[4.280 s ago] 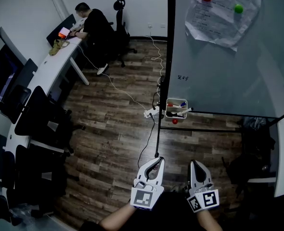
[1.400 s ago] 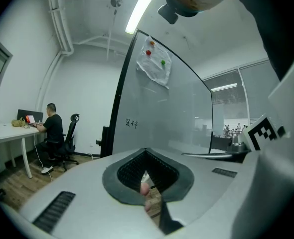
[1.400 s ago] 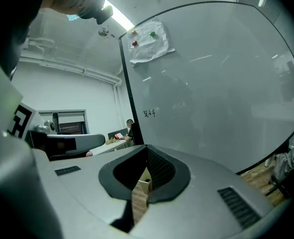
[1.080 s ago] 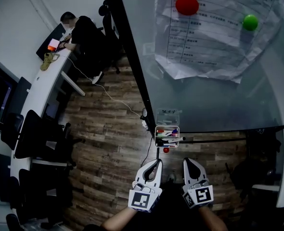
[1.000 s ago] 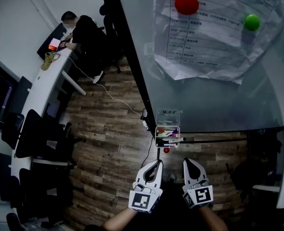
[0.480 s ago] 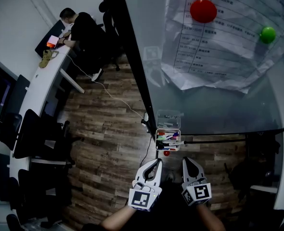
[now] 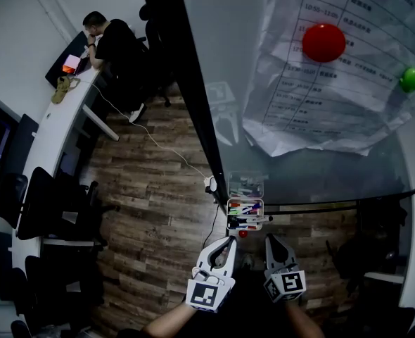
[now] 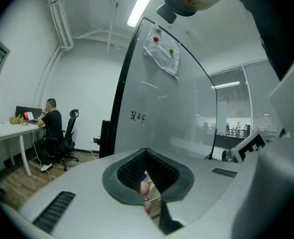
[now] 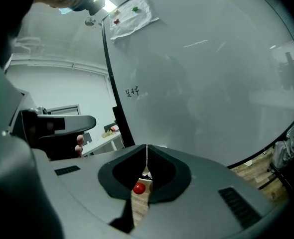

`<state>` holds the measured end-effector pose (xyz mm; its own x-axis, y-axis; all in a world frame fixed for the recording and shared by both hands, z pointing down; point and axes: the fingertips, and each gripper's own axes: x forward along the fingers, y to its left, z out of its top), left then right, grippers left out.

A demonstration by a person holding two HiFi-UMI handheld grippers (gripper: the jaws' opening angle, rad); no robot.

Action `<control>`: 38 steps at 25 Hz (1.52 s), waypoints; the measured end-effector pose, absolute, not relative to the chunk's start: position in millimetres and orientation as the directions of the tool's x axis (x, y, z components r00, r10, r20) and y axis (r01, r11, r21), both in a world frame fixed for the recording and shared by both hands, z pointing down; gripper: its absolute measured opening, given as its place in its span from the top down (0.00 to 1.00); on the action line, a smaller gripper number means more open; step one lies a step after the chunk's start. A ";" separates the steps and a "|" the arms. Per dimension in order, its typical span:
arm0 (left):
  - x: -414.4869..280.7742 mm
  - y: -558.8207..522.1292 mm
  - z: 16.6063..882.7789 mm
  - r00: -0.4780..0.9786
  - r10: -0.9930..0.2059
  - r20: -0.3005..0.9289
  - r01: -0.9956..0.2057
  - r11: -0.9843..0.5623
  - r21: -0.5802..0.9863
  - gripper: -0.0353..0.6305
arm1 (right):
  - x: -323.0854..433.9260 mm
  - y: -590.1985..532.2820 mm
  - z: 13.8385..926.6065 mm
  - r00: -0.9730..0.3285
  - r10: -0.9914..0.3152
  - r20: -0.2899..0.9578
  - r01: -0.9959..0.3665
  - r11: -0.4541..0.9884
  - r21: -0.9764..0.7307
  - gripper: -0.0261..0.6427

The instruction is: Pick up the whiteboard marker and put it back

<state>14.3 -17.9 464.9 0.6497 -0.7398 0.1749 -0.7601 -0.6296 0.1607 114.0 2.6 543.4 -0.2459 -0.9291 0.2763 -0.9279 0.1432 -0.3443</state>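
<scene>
Several whiteboard markers (image 7: pixel 244 210) lie in a small clear holder (image 7: pixel 245 214) fixed at the whiteboard's lower edge; one marker (image 7: pixel 262 219) sticks out to the right. A red magnet (image 7: pixel 243 234) sits just below the holder. My left gripper (image 7: pixel 230 239) and right gripper (image 7: pixel 269 238) hover side by side just short of the holder, both shut and holding nothing. In the left gripper view the jaw tips (image 8: pixel 146 151) meet, with a slice of the holder (image 8: pixel 146 177) behind them. The right gripper (image 9: pixel 147 147) view shows the red magnet (image 9: pixel 138 187) through the gap under its closed tips.
The glass whiteboard (image 7: pixel 320 160) in its black frame (image 7: pixel 186 83) carries a paper sheet (image 7: pixel 334 97) pinned by a red magnet (image 7: pixel 323 42) and a green one (image 7: pixel 410 79). A person (image 7: pixel 112 37) sits at a long desk (image 7: pixel 49 132) far left. Office chairs (image 7: pixel 42 210) and a cable (image 7: pixel 165 150) are on the wood floor.
The view has closed in on the whiteboard, and the sheet looms larger. Both shut grippers have come nearer to the holder, and the right one has dropped slightly.
</scene>
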 end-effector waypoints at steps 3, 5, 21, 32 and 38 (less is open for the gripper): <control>15.9 -22.5 467.8 0.658 -0.730 0.185 -0.753 -0.637 0.163 0.94 | 118.6 -1.2 552.3 -0.229 -0.928 0.293 -0.927 0.115 -0.358 0.94; 17.6 -26.4 470.6 0.660 -0.726 0.192 -0.751 -0.640 0.161 0.94 | 121.9 -4.5 559.1 -0.222 -0.927 0.303 -0.920 0.096 -0.379 0.93; 26.3 -43.5 481.5 0.678 -0.700 0.224 -0.735 -0.654 0.177 0.94 | 124.4 -40.1 580.2 -0.237 -0.902 0.362 -0.893 0.055 -0.447 0.78; 27.2 -52.0 486.8 0.673 -0.700 0.238 -0.739 -0.647 0.186 0.94 | 117.6 -53.7 583.8 -0.273 -0.885 0.376 -0.889 0.083 -0.450 0.78; 25.7 -53.5 487.2 0.667 -0.706 0.239 -0.745 -0.639 0.191 0.94 | 117.2 -54.1 584.3 -0.292 -0.889 0.353 -0.873 0.097 -0.478 0.78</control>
<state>25.7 -53.5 487.2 0.6667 -0.7058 0.2394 -0.7451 -0.6389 0.1913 117.2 -54.1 584.3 -0.2918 -0.8890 0.3530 -0.8729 0.0966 -0.4783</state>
